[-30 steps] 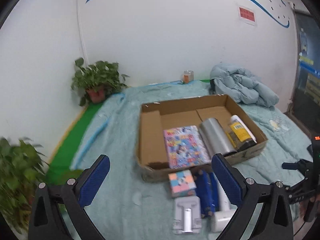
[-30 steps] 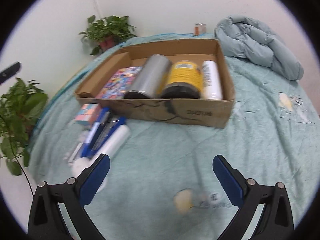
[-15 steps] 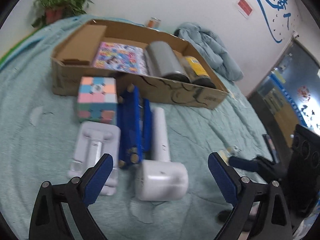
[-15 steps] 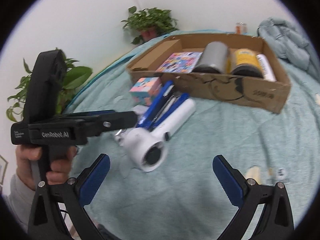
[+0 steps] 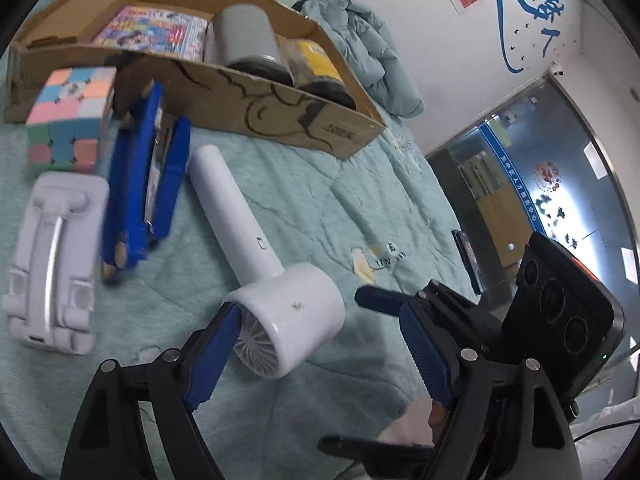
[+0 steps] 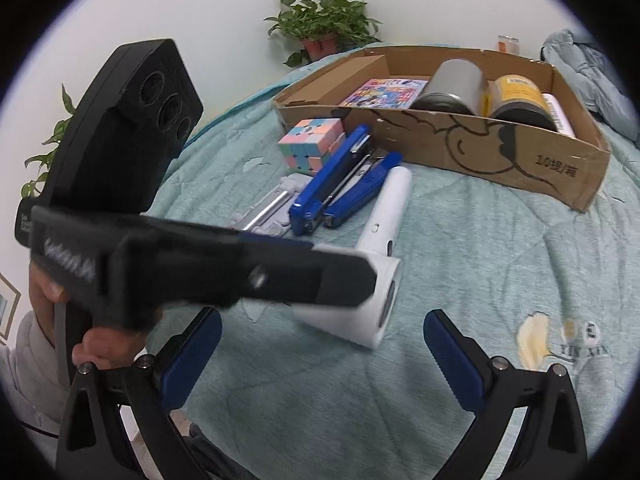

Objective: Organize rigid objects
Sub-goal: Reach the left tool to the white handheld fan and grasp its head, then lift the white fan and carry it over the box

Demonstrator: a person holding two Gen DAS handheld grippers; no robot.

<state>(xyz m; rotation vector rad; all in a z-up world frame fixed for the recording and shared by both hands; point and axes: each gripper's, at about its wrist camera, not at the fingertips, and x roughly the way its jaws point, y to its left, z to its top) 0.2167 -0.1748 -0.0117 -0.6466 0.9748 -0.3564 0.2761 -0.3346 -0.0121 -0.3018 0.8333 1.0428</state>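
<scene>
Left wrist view first: the left gripper [image 5: 320,354] is spread wide around the round head of the white handheld fan [image 5: 256,264], nothing pinched yet, one pad just beside the fan's grille. So the fan looks like the next thing to be grabbed, though that's only a guess. The cardboard box [image 5: 280,104] at the far side of the teal bedspread [image 5: 320,208] is already partly filled: a colourful book [image 5: 156,32], a grey cylinder [image 5: 248,40], a yellow-labelled jar [image 5: 320,68] and, seen from the right wrist view, a white tube [image 6: 558,114] against the box's right wall. Still left out on the bedspread, lined up just in front of the box's near wall: a pastel puzzle cube [image 5: 68,116], a blue stapler [image 5: 140,184], a white folding stand [image 5: 52,256] and the fan. Roughly halfway done, it could be said. The right gripper [image 6: 322,364] is also held wide, empty, hovering over bare bedspread near the fan's head. A potted plant [image 6: 320,28] can be spotted by the wall behind the box.
</scene>
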